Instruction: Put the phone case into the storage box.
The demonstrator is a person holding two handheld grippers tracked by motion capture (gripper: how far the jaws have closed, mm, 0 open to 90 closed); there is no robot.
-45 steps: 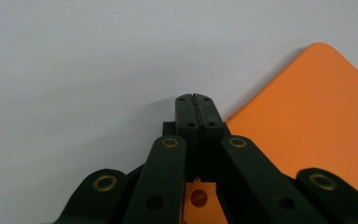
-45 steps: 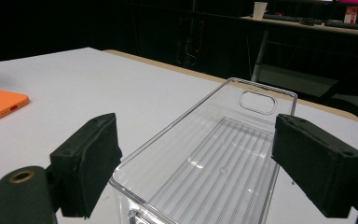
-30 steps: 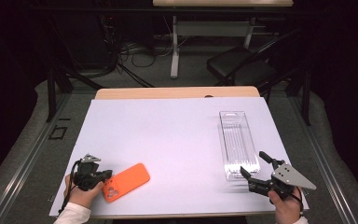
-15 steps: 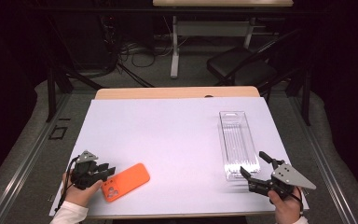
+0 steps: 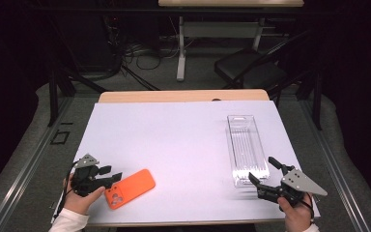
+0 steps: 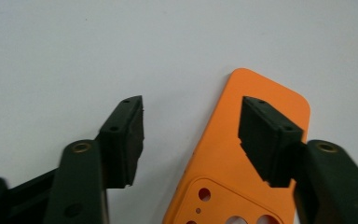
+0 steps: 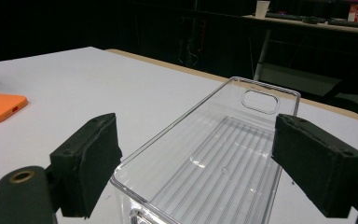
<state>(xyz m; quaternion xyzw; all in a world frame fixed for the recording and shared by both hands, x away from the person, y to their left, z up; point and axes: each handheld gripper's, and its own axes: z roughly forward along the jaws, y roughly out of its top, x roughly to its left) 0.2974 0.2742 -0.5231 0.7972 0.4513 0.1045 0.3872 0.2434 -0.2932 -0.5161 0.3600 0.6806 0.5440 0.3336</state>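
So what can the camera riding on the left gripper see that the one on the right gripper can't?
The left gripper view shows the orange phone case from close above, with the camera cutouts at its near end, and its own open jaws straddling one long edge. The right gripper view shows the clear plastic tray between its own open jaws, plus dark furniture beyond the table. Both show the white table cover and the orange case, which the right one catches far off.

An orange phone case [image 5: 129, 188] lies flat on the white worktop [image 5: 174, 140] at the lower left of the high view, back side up (its camera cut-outs sit at the end nearest the bottom edge), long axis tilted up toward the right. A clear plastic tray [image 5: 246, 149], long and narrow with a ribbed floor, stands open-side up at the right of the frame, running lengthwise away from the bottom edge.
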